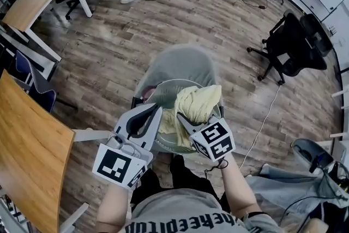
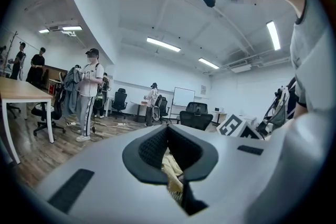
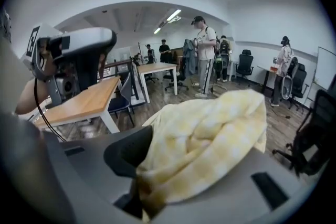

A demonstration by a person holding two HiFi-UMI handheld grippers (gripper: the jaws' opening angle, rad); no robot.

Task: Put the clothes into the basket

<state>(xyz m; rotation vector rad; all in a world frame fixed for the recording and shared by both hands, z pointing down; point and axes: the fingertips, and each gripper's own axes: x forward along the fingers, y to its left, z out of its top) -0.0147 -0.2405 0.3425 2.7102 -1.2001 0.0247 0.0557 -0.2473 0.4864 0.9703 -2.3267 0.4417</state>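
At the basket's 7 o'clock in head view, left gripper (image 1: 155, 112) (image 2: 168, 129) points level, jaws shut tip to tip, nothing held. Round grey mesh basket (image 1: 163, 86) sits on wood floor (image 1: 136, 24) w/ grey garment (image 1: 180, 63) over its 12 o'clock rim. Pale yellow checked cloth (image 1: 199, 102) (image 2: 170, 165) (image 3: 210, 134) heaps at its 2 o'clock, lying btw part-open jaws of right gripper (image 1: 182, 118) (image 3: 173, 139), at 5 o'clock.

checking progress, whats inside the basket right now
A bunched yellow cloth sits at the top of the basket, over paler yellow fabric. The basket's bottom and anything beneath are covered.
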